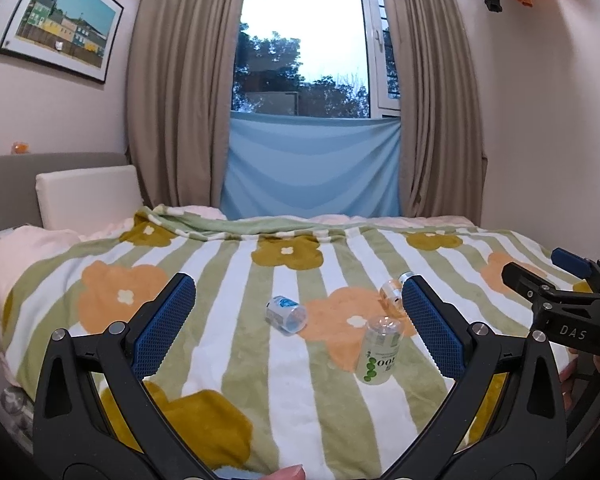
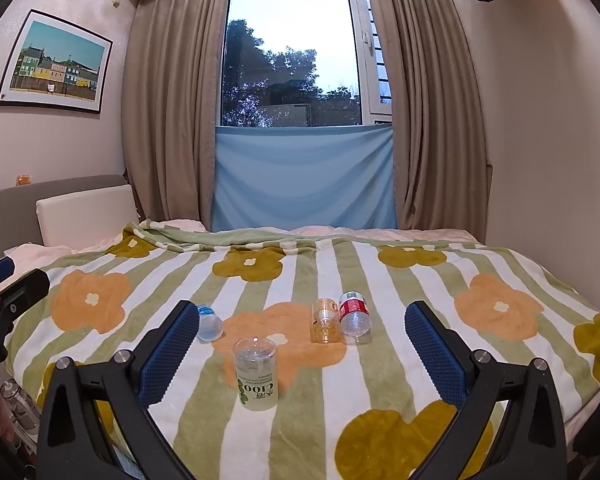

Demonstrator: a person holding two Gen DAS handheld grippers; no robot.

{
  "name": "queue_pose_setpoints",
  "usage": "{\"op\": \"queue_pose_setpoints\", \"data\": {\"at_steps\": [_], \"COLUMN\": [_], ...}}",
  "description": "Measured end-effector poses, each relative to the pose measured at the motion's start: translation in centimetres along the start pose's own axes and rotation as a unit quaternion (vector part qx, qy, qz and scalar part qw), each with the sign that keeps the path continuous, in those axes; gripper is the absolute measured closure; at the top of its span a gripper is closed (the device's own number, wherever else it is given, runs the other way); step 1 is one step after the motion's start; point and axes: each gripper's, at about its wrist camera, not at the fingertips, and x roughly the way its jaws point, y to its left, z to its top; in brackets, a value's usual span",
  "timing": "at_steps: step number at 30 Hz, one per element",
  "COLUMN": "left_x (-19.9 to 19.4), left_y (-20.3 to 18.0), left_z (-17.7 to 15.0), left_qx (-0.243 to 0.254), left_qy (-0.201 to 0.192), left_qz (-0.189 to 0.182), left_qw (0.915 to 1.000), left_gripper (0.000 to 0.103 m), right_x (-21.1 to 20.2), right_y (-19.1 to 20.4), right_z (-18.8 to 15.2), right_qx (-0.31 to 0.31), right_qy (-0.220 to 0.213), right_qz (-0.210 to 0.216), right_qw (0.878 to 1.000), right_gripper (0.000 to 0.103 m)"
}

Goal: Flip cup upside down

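Note:
A clear cup with a green-dotted label stands on the flowered blanket, label text upside down; it also shows in the left wrist view. A blue-labelled cup lies on its side, also seen in the right wrist view. An orange-labelled cup and a red-labelled cup lie side by side. My left gripper is open and empty above the blanket, short of the cups. My right gripper is open and empty, with the cups between and beyond its fingers.
The bed fills the foreground, with a grey headboard and white pillow at left. Curtains and a window stand behind. A wall is at the right. Glass items sit beside the bed at lower left.

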Motion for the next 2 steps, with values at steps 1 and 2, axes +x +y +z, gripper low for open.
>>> {"op": "queue_pose_setpoints", "data": {"at_steps": [1, 2], "left_x": [-0.05, -0.02], "left_y": [-0.06, -0.07], "left_z": [-0.01, 0.01], "left_qx": [0.0, 0.0], "left_qy": [-0.001, -0.002], "left_qz": [0.001, 0.003], "left_qw": [1.0, 1.0], "left_gripper": [0.0, 0.0], "right_x": [0.03, 0.0], "right_y": [-0.01, 0.05], "right_z": [0.02, 0.02], "right_qx": [0.0, 0.0], "right_qy": [0.0, 0.0], "right_qz": [0.0, 0.0], "right_qw": [1.0, 1.0], "right_gripper": [0.0, 0.0]}}
